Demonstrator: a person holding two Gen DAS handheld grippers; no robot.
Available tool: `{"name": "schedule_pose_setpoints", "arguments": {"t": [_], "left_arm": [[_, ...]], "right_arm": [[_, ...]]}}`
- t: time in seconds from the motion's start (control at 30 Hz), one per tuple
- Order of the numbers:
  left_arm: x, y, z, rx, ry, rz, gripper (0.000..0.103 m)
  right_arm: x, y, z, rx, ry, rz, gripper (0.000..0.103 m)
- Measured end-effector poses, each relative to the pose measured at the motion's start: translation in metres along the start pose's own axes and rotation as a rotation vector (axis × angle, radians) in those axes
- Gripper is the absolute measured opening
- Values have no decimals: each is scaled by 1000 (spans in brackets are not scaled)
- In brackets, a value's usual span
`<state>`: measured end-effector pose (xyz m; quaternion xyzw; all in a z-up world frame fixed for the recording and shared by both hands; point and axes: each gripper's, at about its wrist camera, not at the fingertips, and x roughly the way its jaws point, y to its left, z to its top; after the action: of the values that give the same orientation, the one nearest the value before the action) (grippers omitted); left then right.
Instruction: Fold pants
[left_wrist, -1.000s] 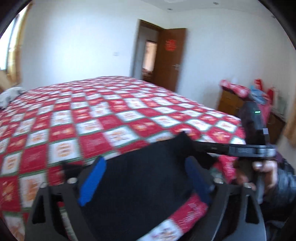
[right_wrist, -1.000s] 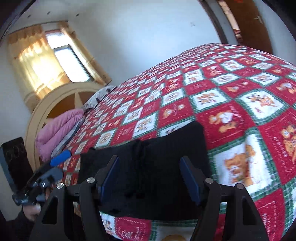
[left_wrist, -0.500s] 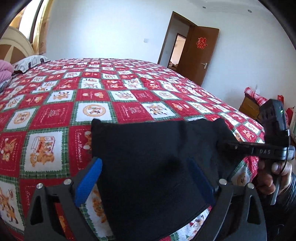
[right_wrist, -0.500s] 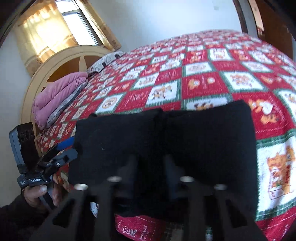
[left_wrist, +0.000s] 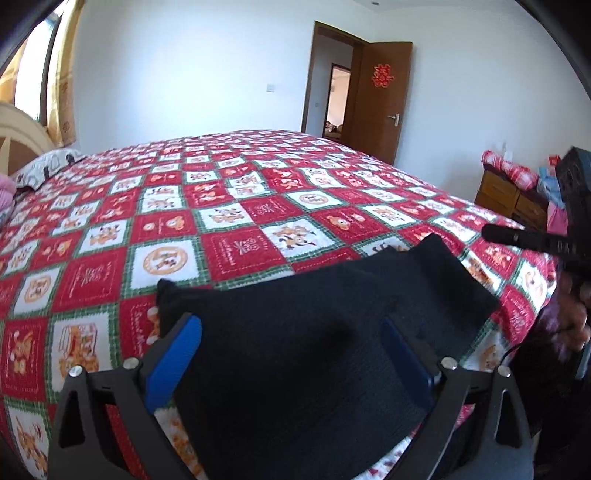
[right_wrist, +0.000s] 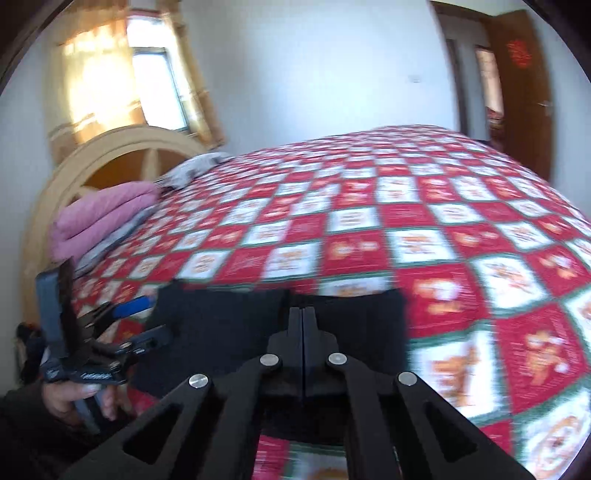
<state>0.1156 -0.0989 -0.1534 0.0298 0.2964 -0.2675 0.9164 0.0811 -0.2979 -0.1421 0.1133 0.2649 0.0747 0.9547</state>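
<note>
Matt black knit pants (left_wrist: 317, 354), printed cotton-look quilt (left_wrist: 229, 236) — glossy wooden door (left_wrist: 380, 99), matt black plastic claw (right_wrist: 303, 321)

White walls enclose the bed (left_wrist: 258, 206) with its red checked quilt. Beyond the bed: open brown door (left_wrist: 380, 99). At its head: sunlit curtained window (right_wrist: 155, 88).

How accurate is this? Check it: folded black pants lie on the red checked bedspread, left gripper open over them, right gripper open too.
One error: the right gripper is shut, fingers pressed together, as the right wrist view shows. The rest holds: folded black pants lie on the red checked bedspread, left gripper open over them.
</note>
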Motion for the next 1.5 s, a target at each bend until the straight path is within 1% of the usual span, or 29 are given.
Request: {"name": "schedule_pose_setpoints", "arguments": {"t": [0.1,0.13,0.2,0.23,0.27,0.3,0.33,0.4,0.47,0.5,0.53,0.57,0.6,0.63,0.7,0.73,0.77,0.8,0.87,1.0,1.03,1.1,1.13,1.2,1.23,1.27,1.33,1.4,1.5], "left_arm": [[13,-3,-3,22,31,27,102],[12,-3,-3,19,27,30,102],[2,-2,-3,20,-1,27,102],[-3,-1,-3,26,-16,34,102],[-8,0,-2,31,-30,48,102],[-15,5,-1,31,-47,70,102],[-20,11,-1,22,-54,85,102],[-26,25,-1,-12,-60,100,102],[-34,44,-3,-71,-70,124,103],[-36,55,-5,-111,-70,129,103],[-36,63,-8,-145,-63,125,103],[-35,69,-10,-171,-55,123,103],[-34,73,-13,-195,-47,122,103],[-31,77,-18,-221,-37,117,103],[-27,79,-22,-237,-22,116,103],[-23,78,-24,-238,-13,114,103],[-22,76,-24,-237,-9,112,103],[-21,76,-24,-234,-8,112,103],[-21,72,-22,-221,-9,109,103],[-24,63,-13,-185,-23,105,103],[-24,60,-8,-167,-29,105,103],[-20,51,-3,-124,-26,114,103],[-17,48,-2,-107,-17,118,103],[3,37,-3,-32,55,141,103],[15,32,-6,13,86,170,103],[24,28,-11,52,99,195,103],[27,27,-16,53,84,182,103],[25,29,-16,34,77,178,103],[20,28,-11,46,63,196,103]], "right_arm": [[5,-35,-1,83,31,-16,0],[7,-44,-2,119,33,17,0],[15,-54,-3,188,63,121,2],[19,-51,-5,184,82,145,14],[20,-45,-6,162,91,157,48],[22,-35,-7,125,98,179,66],[23,-28,-8,108,103,198,79],[31,-12,-12,76,123,236,79],[42,1,-14,34,144,187,79],[49,3,-16,29,158,191,78],[56,3,-17,37,179,209,75],[64,4,-19,44,206,215,65],[71,4,-21,45,232,204,60],[81,6,-24,39,261,178,51],[90,8,-28,31,271,170,48],[90,11,-30,17,268,174,39],[87,12,-30,10,267,190,21],[84,12,-29,8,259,206,14],[72,16,-28,-8,226,217,13],[43,34,-19,-88,141,189,12],[33,38,-14,-116,107,160,12],[22,41,-6,-154,68,99,12],[18,41,-2,-174,56,54,12],[20,31,1,-167,77,-14,12],[25,21,0,-141,100,-45,12],[33,8,-3,-102,139,-58,12],[51,-18,-15,-15,225,-64,12],[59,-30,-24,16,263,-50,13],[58,-32,-20,30,251,-45,17]]}}
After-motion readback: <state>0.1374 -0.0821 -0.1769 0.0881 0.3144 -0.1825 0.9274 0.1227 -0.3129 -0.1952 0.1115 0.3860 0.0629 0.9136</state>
